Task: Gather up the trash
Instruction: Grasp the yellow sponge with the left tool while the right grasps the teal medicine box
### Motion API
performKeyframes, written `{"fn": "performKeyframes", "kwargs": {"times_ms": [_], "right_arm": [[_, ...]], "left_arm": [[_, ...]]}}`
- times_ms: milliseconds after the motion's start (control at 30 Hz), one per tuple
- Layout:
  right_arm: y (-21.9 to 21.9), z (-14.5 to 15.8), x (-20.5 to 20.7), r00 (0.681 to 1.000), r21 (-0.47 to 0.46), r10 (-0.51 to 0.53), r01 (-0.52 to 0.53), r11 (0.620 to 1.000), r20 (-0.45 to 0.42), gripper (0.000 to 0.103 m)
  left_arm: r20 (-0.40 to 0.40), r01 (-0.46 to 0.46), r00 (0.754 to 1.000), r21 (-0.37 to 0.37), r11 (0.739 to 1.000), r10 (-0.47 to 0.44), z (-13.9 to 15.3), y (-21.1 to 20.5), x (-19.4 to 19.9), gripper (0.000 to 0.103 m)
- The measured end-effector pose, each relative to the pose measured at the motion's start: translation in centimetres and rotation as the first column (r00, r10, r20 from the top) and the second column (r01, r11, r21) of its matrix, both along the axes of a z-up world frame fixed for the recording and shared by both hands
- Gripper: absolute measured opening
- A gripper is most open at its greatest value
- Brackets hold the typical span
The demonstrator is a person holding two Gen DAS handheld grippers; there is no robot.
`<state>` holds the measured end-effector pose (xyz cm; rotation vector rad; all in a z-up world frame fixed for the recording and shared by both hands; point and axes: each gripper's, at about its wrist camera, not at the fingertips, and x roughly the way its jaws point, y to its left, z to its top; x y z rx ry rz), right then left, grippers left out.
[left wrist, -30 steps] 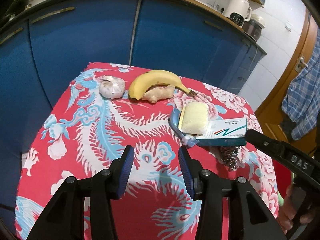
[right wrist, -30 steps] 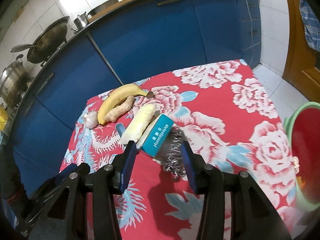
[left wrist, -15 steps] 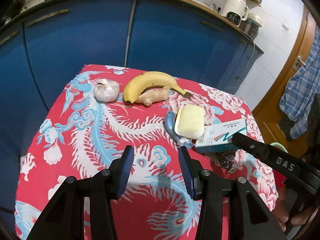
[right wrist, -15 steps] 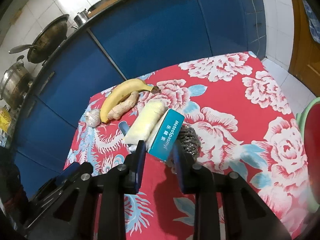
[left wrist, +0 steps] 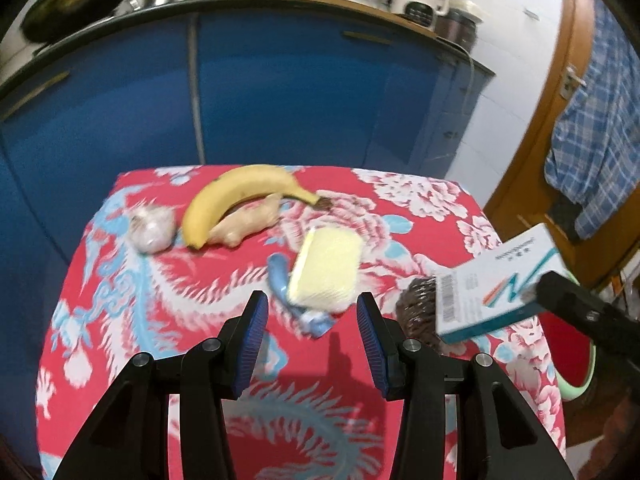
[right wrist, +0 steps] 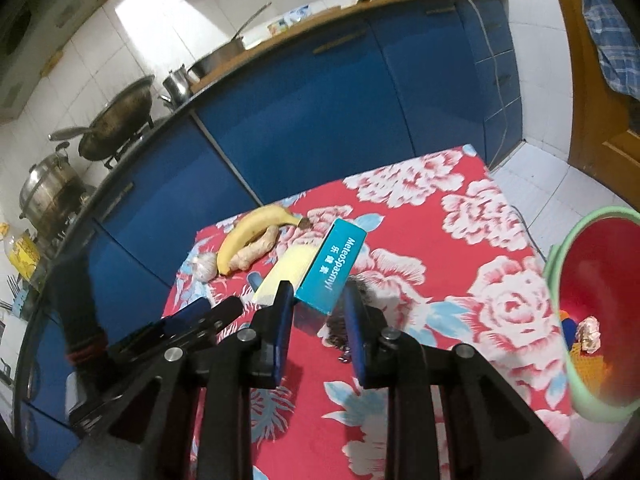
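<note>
Your right claw [right wrist: 318, 312] has just squeezed in and pinches the teal box [right wrist: 332, 266], lifted off the table [right wrist: 460, 240] at the frame's middle. Your left claw [left wrist: 308, 340] stays spread with nothing in it, low in its frame.

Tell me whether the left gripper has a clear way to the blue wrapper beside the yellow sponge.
Probably yes. The left gripper is open and empty, the blue wrapper lies just ahead of it on the tablecloth, with nothing between; the yellow sponge touches its right side.
</note>
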<state>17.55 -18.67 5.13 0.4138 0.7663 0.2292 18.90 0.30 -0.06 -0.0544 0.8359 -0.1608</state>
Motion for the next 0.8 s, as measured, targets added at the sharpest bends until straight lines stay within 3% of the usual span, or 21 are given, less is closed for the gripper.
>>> {"fn": "performKeyframes", "kwargs": {"times_ms": [300,800], "right_arm": [[-3.2,0.9,-1.7,0.997,-0.005,-0.069,0.069,0.998,0.03,0.028],[-7.3,-0.5,-2.3,0.985,0.008,-0.17,0.17,0.985,0.004,0.027]], "left_arm": [[-0.053,0.107,0.993,0.057,0.993,-0.104,-1.7,-3.6,3.0,0.047],[-0.135,0.071,0.989,0.122,0.99,-0.055,-5.1,-3.7,6.5,0.047]]}}
